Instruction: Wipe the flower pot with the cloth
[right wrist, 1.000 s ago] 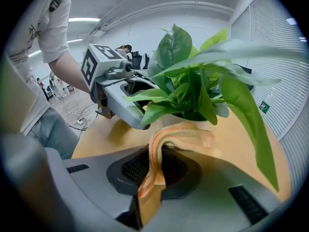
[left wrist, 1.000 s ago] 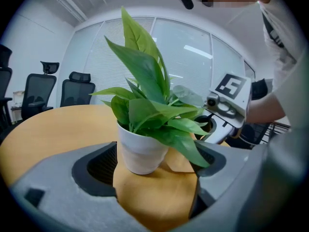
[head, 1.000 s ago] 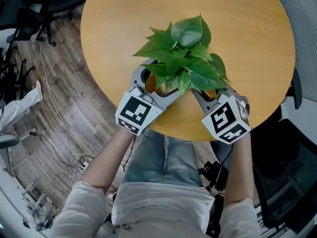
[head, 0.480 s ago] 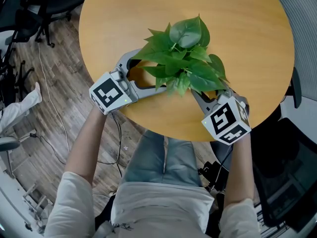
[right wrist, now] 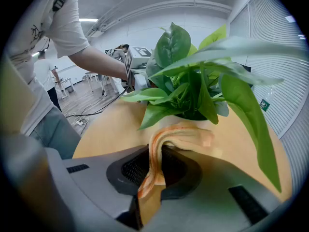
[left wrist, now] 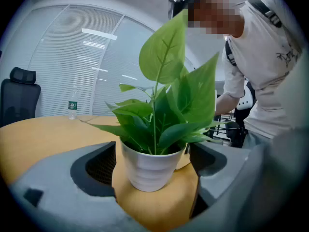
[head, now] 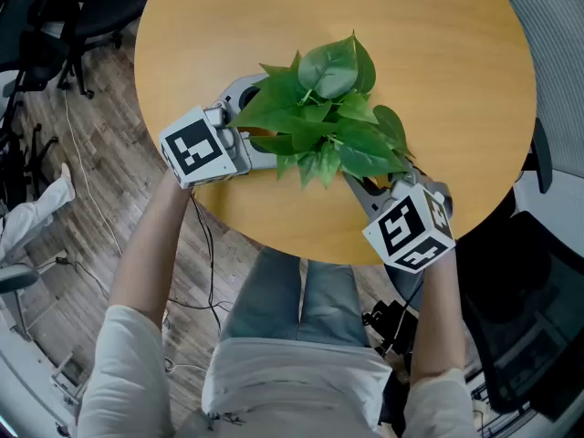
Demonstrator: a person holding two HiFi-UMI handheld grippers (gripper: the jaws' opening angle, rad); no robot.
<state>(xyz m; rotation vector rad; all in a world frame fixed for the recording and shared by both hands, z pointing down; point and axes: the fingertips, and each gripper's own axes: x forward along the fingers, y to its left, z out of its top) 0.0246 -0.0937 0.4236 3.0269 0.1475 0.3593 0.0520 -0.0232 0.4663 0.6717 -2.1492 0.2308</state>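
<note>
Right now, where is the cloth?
In the right gripper view, the cloth is pinched in the right tongs at the bottom centre. It drapes forward against the near side of the flower pot, just under the leaves.

I take this for an office. I work at a round wooden table point(head: 456, 80) on a plank floor point(head: 119, 153), with a black swivel chair point(left wrist: 17, 88) nearby, slatted blinds point(left wrist: 91, 66) over the windows and a strip light point(right wrist: 88, 20) overhead.
</note>
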